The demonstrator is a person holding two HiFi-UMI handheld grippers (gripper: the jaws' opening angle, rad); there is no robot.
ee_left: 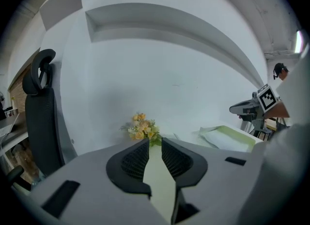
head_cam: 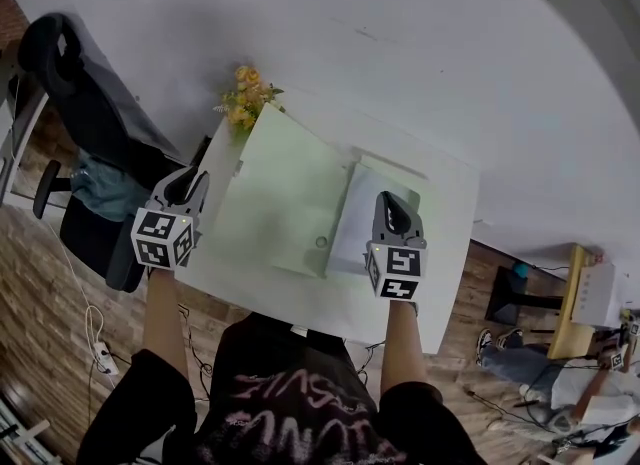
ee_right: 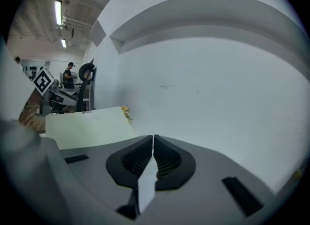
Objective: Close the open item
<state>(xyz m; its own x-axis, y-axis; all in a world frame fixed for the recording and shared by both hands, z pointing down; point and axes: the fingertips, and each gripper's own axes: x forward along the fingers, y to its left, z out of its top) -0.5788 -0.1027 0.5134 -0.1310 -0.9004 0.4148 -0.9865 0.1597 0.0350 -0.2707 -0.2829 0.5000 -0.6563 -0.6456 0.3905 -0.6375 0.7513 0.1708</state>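
The folder (head_cam: 300, 253) lies open on the white worktop (head_cam: 450, 243), in front of the person. Its green cover (head_cam: 280, 193) makes the left half and appears lifted off the worktop. The right half carries a white sheet (head_cam: 355, 218).

In the head view we see the left tool (head_cam: 188, 185) at the left edge of the green cover, and the right tool (head_cam: 395, 215) on the right part of the white sheet. This view does not let us read the jaws.

The left gripper view shows them: the two dark pads (ee_left: 133, 160) stand close at their tips, with a pale green strip between them, so we read the left tool as closed on the green cover. Far to the right in this view, the other half of the folder looks like a shallow green tray with white inside.

In the right gripper view the jaws are almost together and a thin white sheet edge passes between them, so the right tool grips the white sheet. Here the green cover shows as a broad flat panel to the left.

Behind the folder stands a small bunch of yellow flowers (head_cam: 245, 98), near the wall. A black office chair (head_cam: 90, 113) is left of the worktop.
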